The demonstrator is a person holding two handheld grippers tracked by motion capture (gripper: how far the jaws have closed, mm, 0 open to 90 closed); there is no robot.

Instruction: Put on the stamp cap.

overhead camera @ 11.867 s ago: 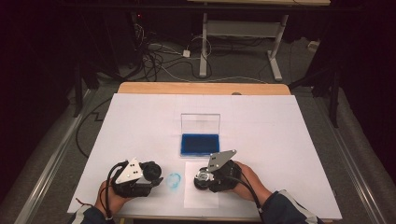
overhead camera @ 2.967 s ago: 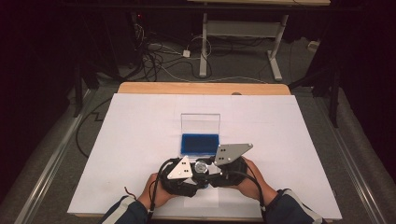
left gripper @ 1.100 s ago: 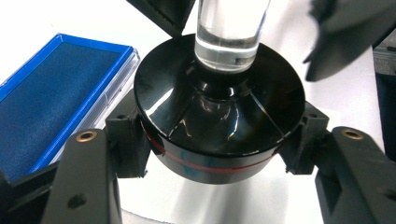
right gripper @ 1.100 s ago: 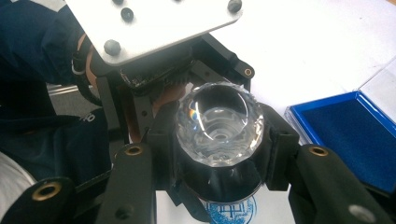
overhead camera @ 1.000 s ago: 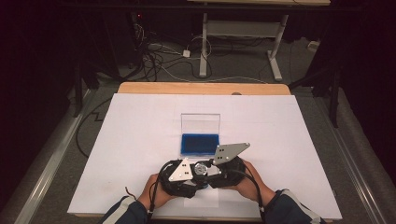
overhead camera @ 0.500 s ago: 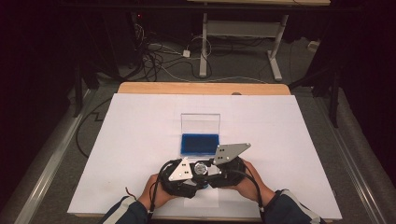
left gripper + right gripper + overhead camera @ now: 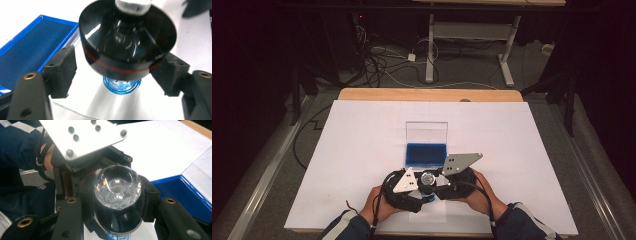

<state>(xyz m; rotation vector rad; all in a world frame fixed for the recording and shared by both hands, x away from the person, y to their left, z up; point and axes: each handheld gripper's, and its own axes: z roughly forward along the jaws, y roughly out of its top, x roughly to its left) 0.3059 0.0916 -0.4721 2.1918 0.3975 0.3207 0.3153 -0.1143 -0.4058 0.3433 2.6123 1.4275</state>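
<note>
1. Fingers (image 7: 61, 72) of the left gripper (image 7: 117, 75) are seen spread on either side of a round black stamp (image 7: 127, 45), with a gap on the left side; on the right side contact cannot be told.
2. Fingers (image 7: 150, 195) of the right gripper (image 7: 117, 212) are clenched on the stamp's black body, below its clear faceted knob (image 7: 117, 187).
3. The stamp is held just above the white sheet (image 7: 362, 150) at the near middle of the desk (image 7: 427, 95), tilted.
4. A round blue print (image 7: 122, 85) is seen on the sheet directly beneath the stamp.
5. A blue ink pad (image 7: 426, 154), its clear lid (image 7: 427, 132) raised, lies just beyond the grippers.
</note>
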